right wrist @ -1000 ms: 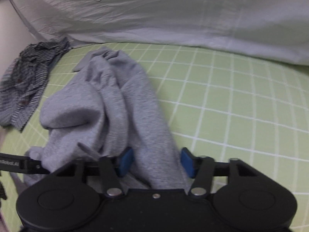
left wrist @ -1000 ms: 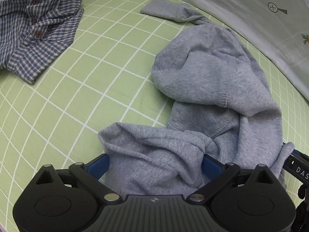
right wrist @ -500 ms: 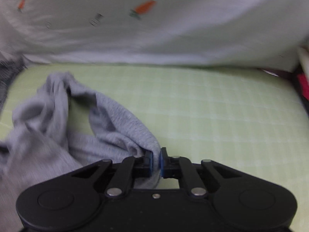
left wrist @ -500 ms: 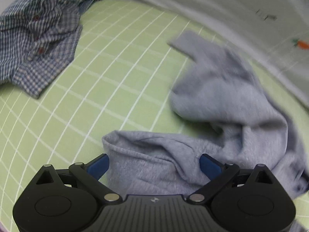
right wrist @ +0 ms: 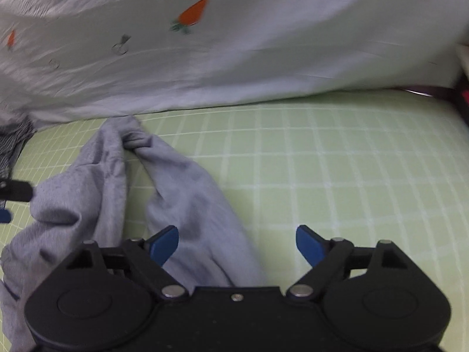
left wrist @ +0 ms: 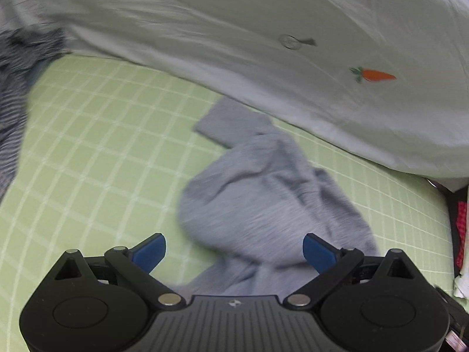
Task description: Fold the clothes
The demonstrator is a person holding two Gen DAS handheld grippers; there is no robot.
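A grey sweatshirt (left wrist: 258, 199) lies crumpled on the green checked bed sheet (left wrist: 96, 158). It also shows in the right wrist view (right wrist: 181, 187), stretched from the white duvet toward me. My left gripper (left wrist: 234, 248) is open and empty, with the cloth lying between and beyond its blue pads. My right gripper (right wrist: 237, 242) is open and empty; a strip of the sweatshirt runs under its left pad (right wrist: 164, 242). The left gripper's tip (right wrist: 14, 190) shows at the left edge of the right wrist view.
A white duvet (left wrist: 263, 44) with carrot prints lies along the far side of the bed, and shows in the right wrist view (right wrist: 234, 44). A blue checked shirt (left wrist: 14, 88) lies at the far left. Dark and red things (left wrist: 461, 228) stand beyond the right bed edge.
My right gripper was shut on the sweatshirt half a second ago and has opened, letting it go. Both grippers have swung toward the duvet; the sweatshirt now lies more spread out.
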